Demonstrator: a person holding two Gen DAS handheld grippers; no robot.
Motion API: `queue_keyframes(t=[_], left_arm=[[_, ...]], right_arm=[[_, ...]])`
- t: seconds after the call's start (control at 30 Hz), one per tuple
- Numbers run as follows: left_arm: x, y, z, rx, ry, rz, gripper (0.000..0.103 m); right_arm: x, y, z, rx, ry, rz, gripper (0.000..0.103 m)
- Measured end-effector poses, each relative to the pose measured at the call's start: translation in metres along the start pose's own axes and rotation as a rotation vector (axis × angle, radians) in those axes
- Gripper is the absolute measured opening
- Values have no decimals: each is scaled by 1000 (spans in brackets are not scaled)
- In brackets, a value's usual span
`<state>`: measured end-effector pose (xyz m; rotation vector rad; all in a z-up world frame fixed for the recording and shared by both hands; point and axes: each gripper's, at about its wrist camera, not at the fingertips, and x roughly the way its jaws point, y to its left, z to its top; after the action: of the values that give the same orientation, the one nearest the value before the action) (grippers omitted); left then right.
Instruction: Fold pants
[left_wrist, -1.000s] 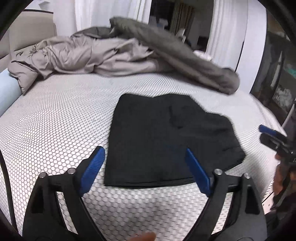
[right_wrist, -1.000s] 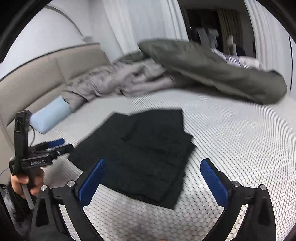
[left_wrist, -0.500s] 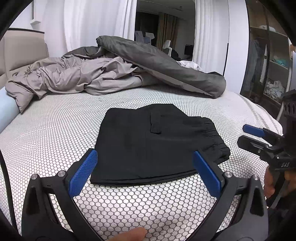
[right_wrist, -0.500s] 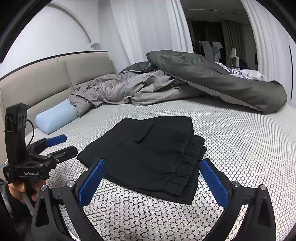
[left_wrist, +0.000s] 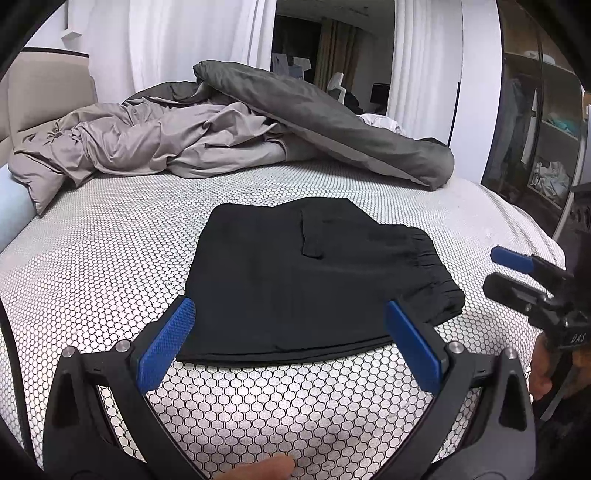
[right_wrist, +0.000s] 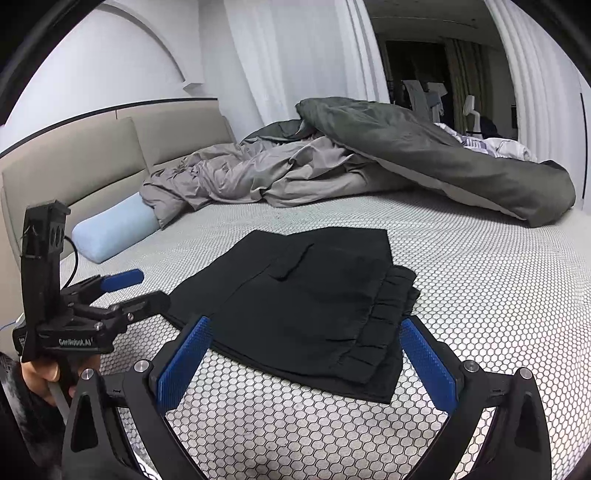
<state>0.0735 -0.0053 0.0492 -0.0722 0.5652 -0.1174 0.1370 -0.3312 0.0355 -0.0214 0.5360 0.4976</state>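
Both black two-finger grippers with blue pads, left (left_wrist: 286, 341) and right (right_wrist: 304, 360), are hovering spread and empty beside the folded black fabric pants (left_wrist: 314, 273), lying soft, limp and light, best pinched at their stacked near edge.

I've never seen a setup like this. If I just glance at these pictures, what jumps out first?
Probably the black pants, folded into a flat rectangle in the middle of the honeycomb-patterned bed. Next, the blue-padded fingers of the left gripper, spread wide with nothing between them; the right gripper is equally open. Behind, a rumpled grey duvet is heaped along the far side of the bed.
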Motion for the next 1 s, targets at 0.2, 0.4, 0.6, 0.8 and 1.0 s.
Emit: queue_keyframes(t=[0.2,0.4,0.6,0.8,1.0], left_arm=[[0,-1,0,11,-6,9,102],[1,1,0,10,-3,7,102],[1,1,1,12,-7,11,102],[-1,7,2,8,-16,13,102],[-1,11,1,11,-12,15,102]], right_arm=[[-2,-3,1,14,-6,3,103],[-1,-2,0,7,-3,4,103],[0,0,0,1,1,2,103],[-1,0,-1,-6,1,2,103],[-2,-3,-2,-4,1,3,103]])
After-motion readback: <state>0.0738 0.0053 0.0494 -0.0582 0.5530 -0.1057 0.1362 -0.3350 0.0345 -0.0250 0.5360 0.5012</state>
